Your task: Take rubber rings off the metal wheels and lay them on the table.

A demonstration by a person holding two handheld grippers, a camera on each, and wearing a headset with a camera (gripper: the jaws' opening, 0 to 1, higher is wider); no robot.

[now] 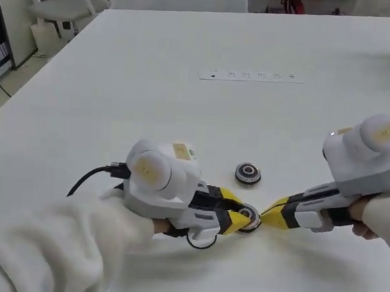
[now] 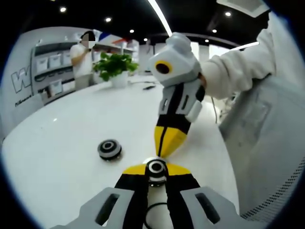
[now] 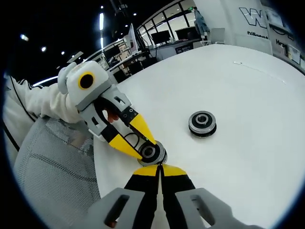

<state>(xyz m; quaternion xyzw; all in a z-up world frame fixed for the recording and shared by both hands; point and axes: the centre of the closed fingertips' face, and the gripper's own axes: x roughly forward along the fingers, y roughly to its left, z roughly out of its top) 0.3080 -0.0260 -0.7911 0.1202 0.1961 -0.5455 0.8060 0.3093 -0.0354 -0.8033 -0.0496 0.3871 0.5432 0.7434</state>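
The broad white table (image 1: 185,86) carries everything. Low on its near side, my left gripper (image 1: 241,219) and right gripper (image 1: 264,212) meet nose to nose over one small metal wheel with a black rubber ring (image 1: 249,219).

In the left gripper view, that wheel (image 2: 156,167) sits right between my left gripper's (image 2: 156,171) yellow tips. The jaws are parted only by the wheel's width and clamped on its two sides. The right gripper view shows the same grasp from across the table, with the yellow jaws straddling the wheel (image 3: 151,152).

My right gripper (image 3: 162,169) has its jaws pressed together, and its yellow point touches the wheel's rim on the side facing me. I cannot tell whether any of the ring is nipped between them.

A second metal wheel, its black ring on (image 1: 247,174), lies flat on the table just beyond the held one, apart from both grippers. It is to the left in the left gripper view (image 2: 109,149) and to the right in the right gripper view (image 3: 202,122).

Past it the tabletop runs bare up to a long white power strip (image 1: 251,76) well away toward the far edge. A black cable (image 1: 90,176) trails off behind my left gripper toward the table's left edge.
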